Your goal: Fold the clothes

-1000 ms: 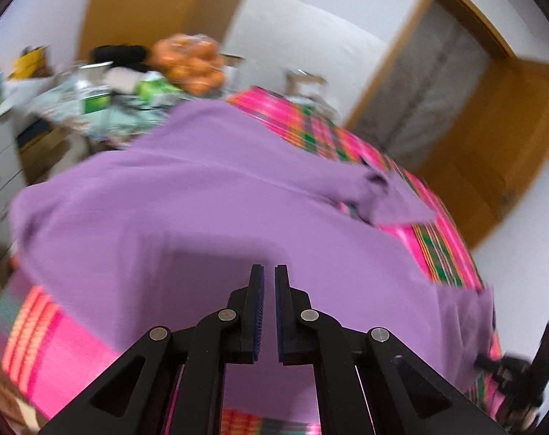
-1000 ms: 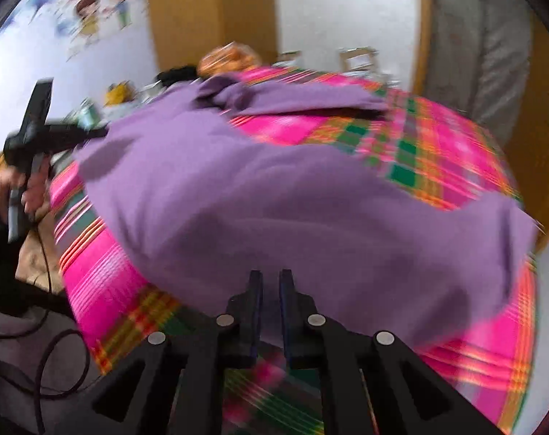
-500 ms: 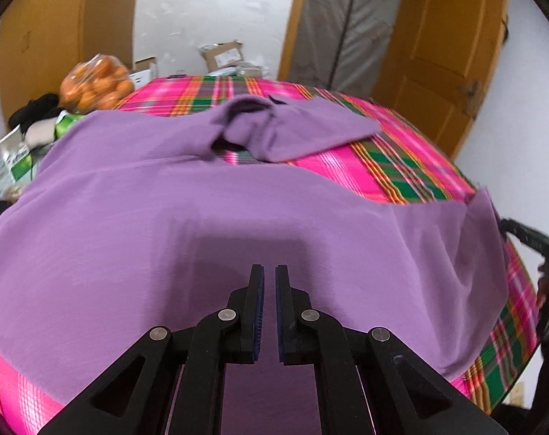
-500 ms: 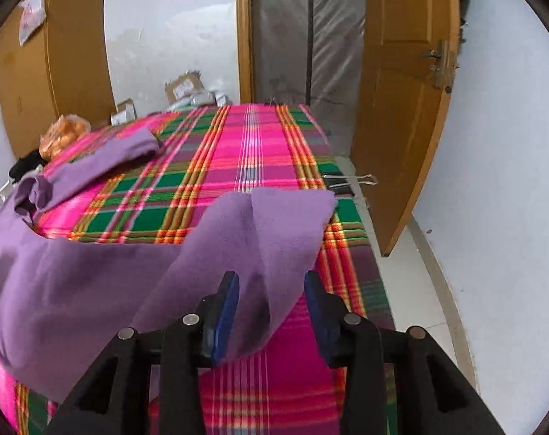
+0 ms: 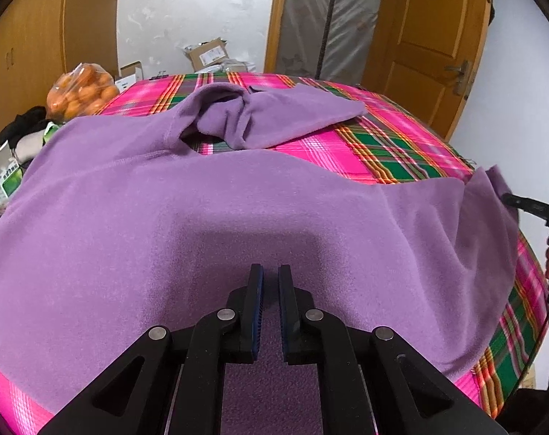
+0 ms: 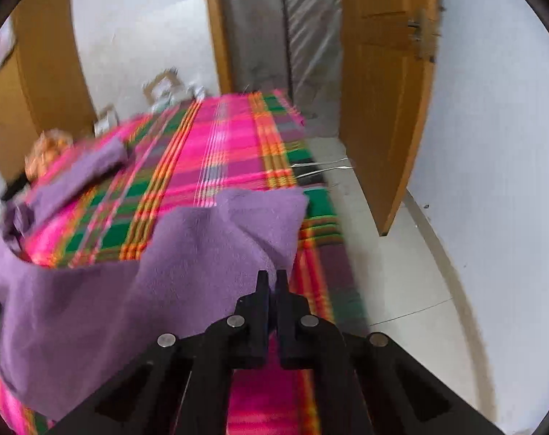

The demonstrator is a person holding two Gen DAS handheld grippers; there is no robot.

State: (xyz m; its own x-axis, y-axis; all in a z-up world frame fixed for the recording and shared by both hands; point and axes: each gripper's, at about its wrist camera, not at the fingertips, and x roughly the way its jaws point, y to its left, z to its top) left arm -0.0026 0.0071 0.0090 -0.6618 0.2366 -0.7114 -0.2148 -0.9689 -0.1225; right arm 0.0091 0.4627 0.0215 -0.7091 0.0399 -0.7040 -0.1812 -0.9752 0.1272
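The right hand-held gripper [image 6: 271, 279], wide half a second ago, now pinches the purple fleece garment's [image 6: 187, 250] 12 o'clock corner. The left hand-held gripper [image 5: 270, 275] stays narrow on its hem. Both ends gripped, a fold looks ready.

- The garment [image 5: 209, 224] is plain lilac purple with a fleecy look, filling the middle and lower frame of the left wrist view; it shows the same purple in the lower left of the right wrist view [image 6: 136, 282].
- The bedspread [image 5: 390, 145] is a plaid of hot pink and green with thin orange and yellow stripes.
- The left gripper [image 5: 271, 282] is black, with blue pads [image 5: 260, 311] on its 2 fingers.
- The right gripper [image 6: 271, 284] is black.
- The bag of fruit [image 5: 80, 90], upper left, is orange.
- The door [image 5: 434, 43], upper right, is golden-brown wood.
- The wall [image 5: 187, 14] is white.
- The floor [image 6: 394, 264] is pale tile.
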